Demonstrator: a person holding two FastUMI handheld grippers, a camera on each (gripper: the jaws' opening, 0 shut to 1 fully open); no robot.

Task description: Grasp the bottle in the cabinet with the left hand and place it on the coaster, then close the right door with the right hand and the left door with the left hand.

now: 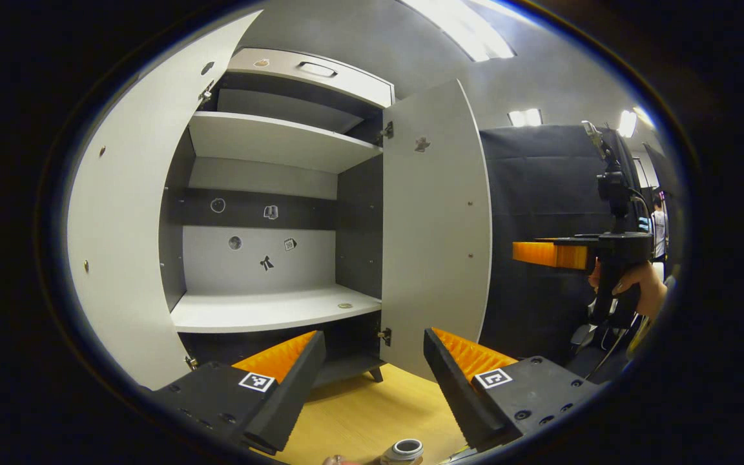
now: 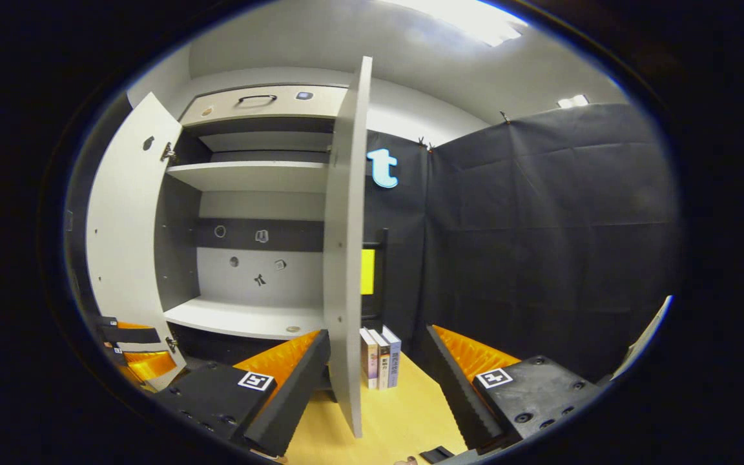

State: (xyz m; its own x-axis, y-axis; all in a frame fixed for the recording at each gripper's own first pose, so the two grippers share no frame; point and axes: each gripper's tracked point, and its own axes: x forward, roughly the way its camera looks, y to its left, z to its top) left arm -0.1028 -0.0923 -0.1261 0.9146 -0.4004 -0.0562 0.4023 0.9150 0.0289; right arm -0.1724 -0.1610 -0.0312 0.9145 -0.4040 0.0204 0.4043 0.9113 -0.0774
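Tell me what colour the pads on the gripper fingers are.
Orange, ridged pads on black fingers. The left gripper view shows them best.

No words, brand names or numbers can be read. Each tool finger carries a small white square tag (image 1: 257,381) with a black block pattern, a machine marker and not lettering; another tag (image 2: 493,378) like it shows in the right gripper view. Small stickers (image 1: 271,212) dot the cabinet's back wall, too tiny to make out. Three books (image 2: 381,357) stand upright on the surface, their spine print too blurred to read.
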